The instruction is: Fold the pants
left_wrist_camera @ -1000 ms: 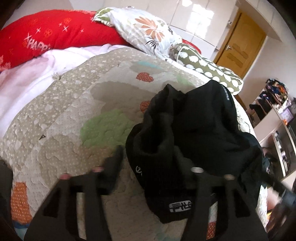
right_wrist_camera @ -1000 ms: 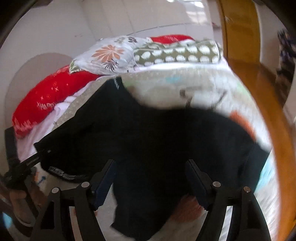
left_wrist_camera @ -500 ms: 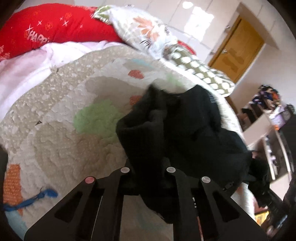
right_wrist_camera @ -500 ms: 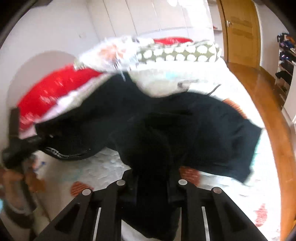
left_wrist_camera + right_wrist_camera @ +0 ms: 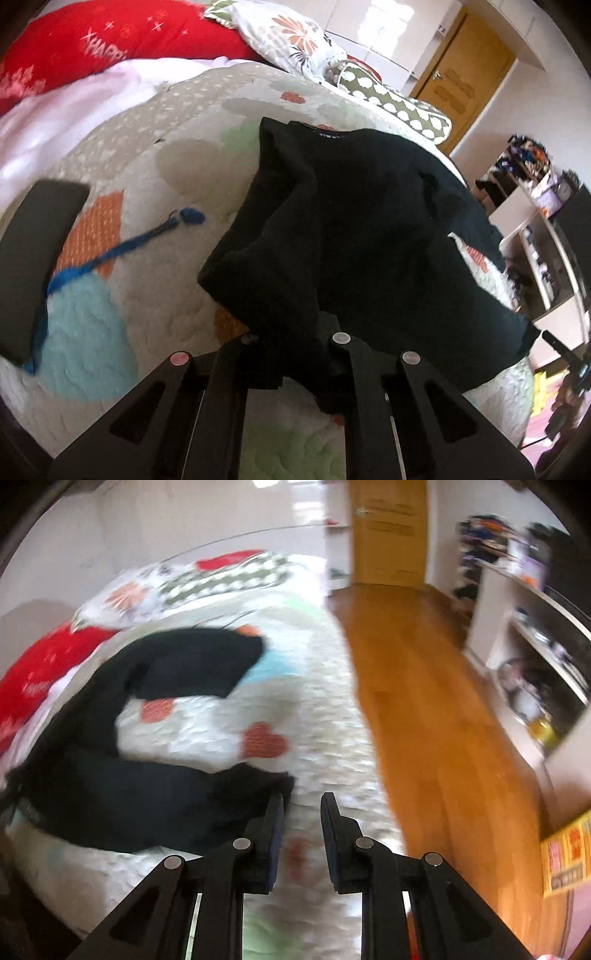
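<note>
Left gripper (image 5: 291, 341): jaws pressed together on a bunched fold of the black pants (image 5: 354, 236), which rise out of the grip and drape forward and to the right of the jaws. The cloth is gathered thick at the grip; the hem or waistband edge cannot be told from this view.

Right gripper (image 5: 302, 812): jaws slightly spread, a narrow gap between them, with nothing held. The near edge of the pants (image 5: 147, 797) lies just beside the left jaw, touching or nearly so (motion blur prevents a firmer reading). Ahead of the right jaws is only the quilted bed cover (image 5: 325, 720), with the wooden floor (image 5: 436, 709) to the right.

Position of garment: on the bed, spread in a loose curve. In the right wrist view one black portion lies near the jaws and another lies farther ahead and to the left, with bare quilt between them. The garment is not flat and no clean fold is visible.

Step in hand, by judgement: arranging and straightening the pants before the first fold. The task is at an early stage.

Next move, by judgement: the right gripper needs to shift left, take a firm edge of the near portion and close on it, so both grippers can pull the cloth taut and lay it flat. A blue cord (image 5: 122, 247) lies on the quilt well left of the left jaws, and a pull that way could catch it.
</note>
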`<action>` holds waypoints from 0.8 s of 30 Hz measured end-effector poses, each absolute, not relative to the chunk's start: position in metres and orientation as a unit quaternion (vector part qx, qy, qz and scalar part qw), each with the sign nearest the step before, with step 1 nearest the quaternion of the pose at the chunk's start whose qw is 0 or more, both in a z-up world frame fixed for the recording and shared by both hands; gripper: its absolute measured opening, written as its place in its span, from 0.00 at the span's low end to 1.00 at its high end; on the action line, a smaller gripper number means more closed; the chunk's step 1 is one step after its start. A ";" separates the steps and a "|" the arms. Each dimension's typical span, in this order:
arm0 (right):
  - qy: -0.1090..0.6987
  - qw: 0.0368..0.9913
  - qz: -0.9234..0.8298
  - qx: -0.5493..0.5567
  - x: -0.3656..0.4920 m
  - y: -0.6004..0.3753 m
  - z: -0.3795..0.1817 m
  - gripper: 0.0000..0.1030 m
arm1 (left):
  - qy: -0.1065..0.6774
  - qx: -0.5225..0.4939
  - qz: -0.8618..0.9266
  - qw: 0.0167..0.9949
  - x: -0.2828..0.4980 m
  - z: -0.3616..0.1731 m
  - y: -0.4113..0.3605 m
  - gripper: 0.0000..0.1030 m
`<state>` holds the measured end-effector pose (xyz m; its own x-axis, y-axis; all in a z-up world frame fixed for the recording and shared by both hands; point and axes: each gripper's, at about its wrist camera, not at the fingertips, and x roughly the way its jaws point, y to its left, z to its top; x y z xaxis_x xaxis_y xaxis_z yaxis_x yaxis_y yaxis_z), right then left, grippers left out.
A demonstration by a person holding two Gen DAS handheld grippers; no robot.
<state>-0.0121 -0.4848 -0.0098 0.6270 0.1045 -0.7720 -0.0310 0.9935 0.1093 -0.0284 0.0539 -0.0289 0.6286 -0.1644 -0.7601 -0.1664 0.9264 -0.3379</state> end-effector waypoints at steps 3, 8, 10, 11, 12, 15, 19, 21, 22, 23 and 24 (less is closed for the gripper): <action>0.407 0.911 0.040 0.061 -0.025 -0.495 0.007 0.21 | 0.424 -0.191 0.003 0.885 -0.029 -0.021 0.050 0.07; 0.436 0.885 0.104 0.124 -0.014 -0.481 0.007 0.69 | 0.423 -0.183 0.009 0.887 -0.028 -0.016 0.047 0.07; 0.444 0.880 0.113 0.124 -0.016 -0.474 0.000 0.69 | 0.428 -0.186 0.013 0.885 -0.027 -0.019 0.048 0.07; 0.455 0.872 0.117 0.134 -0.012 -0.473 -0.008 0.69 | 0.429 -0.185 0.014 0.884 -0.027 -0.020 0.048 0.07; 0.466 0.865 0.114 0.147 -0.006 -0.472 -0.019 0.69 | 0.430 -0.183 0.015 0.884 -0.027 -0.021 0.048 0.07; 0.470 0.847 0.116 0.219 0.014 -0.477 -0.042 0.47 | 0.430 -0.183 0.016 0.884 -0.028 -0.021 0.048 0.07; 0.439 0.863 0.127 0.216 0.034 -0.470 -0.030 0.11 | 0.430 -0.187 0.015 0.883 -0.025 -0.018 0.051 0.07; 0.406 0.882 0.140 0.196 0.041 -0.461 0.003 0.11 | 0.422 -0.186 0.015 0.887 -0.024 -0.008 0.052 0.07; 0.381 0.893 0.149 0.190 0.039 -0.457 0.024 0.11 | 0.417 -0.184 0.014 0.890 -0.025 -0.004 0.052 0.07; 0.358 0.901 0.158 0.185 0.034 -0.456 0.041 0.11 | 0.411 -0.182 0.011 0.893 -0.028 0.002 0.051 0.07; 0.331 0.911 0.171 0.176 0.025 -0.455 0.063 0.11 | 0.408 -0.179 0.008 0.895 -0.030 0.005 0.050 0.07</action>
